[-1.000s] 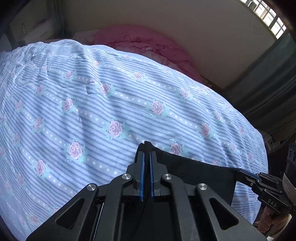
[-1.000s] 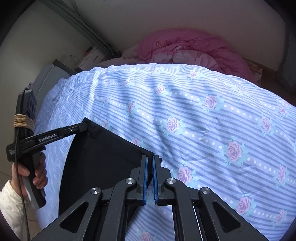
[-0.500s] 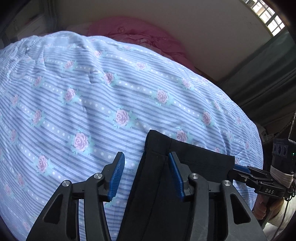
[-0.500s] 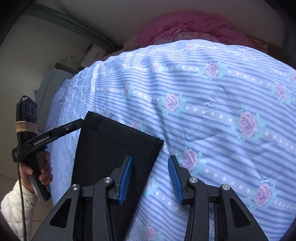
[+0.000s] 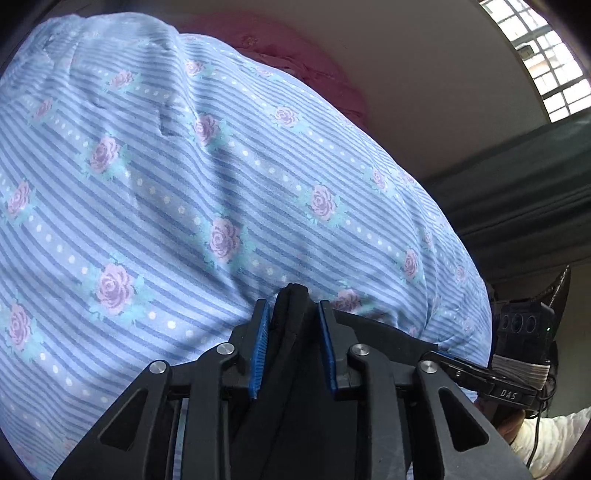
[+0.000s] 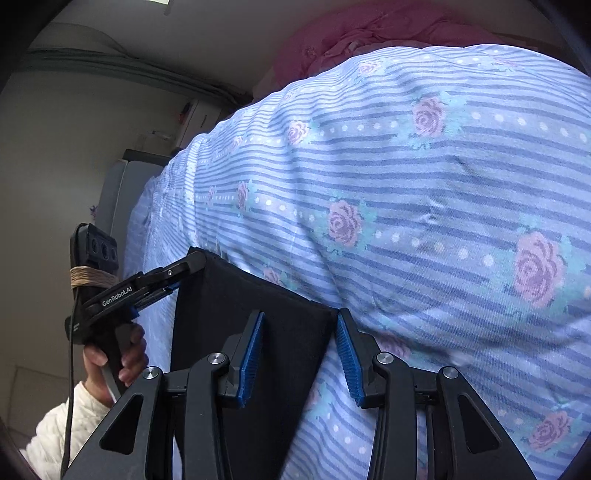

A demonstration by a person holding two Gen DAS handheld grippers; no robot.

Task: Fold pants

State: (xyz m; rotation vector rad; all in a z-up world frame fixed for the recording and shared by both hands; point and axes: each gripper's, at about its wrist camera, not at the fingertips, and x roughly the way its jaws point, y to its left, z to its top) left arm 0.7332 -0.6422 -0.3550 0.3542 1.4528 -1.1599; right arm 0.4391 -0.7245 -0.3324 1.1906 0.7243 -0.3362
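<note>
Black pants [image 6: 229, 295] lie flat near the front edge of a bed, their far edge running between my two grippers. My left gripper [image 5: 293, 343] sits at the pants' left far corner [image 5: 291, 299]. Its jaws are closing, and the cloth bunches up between the blue pads and touches both. It also shows as a black gripper [image 6: 192, 264] in the right wrist view, at that corner. My right gripper [image 6: 299, 354] stands open over the right far corner, pads apart and cloth under the gap. My right gripper's [image 5: 461, 369] fingertips are hidden in the left wrist view.
The bed wears a blue striped sheet [image 5: 221, 184] with pink roses, wrinkled in places. A pink quilt [image 6: 369, 33] is heaped at the far end by the wall. A dark curtain [image 5: 517, 192] hangs at the right. A hand in a white sleeve [image 6: 110, 354] holds the left gripper.
A second ago both grippers were shut on the pants' corners. They opened and the pants settled on the bed. Both have sunk closer to the sheet, and the left jaws have narrowed onto its corner.
</note>
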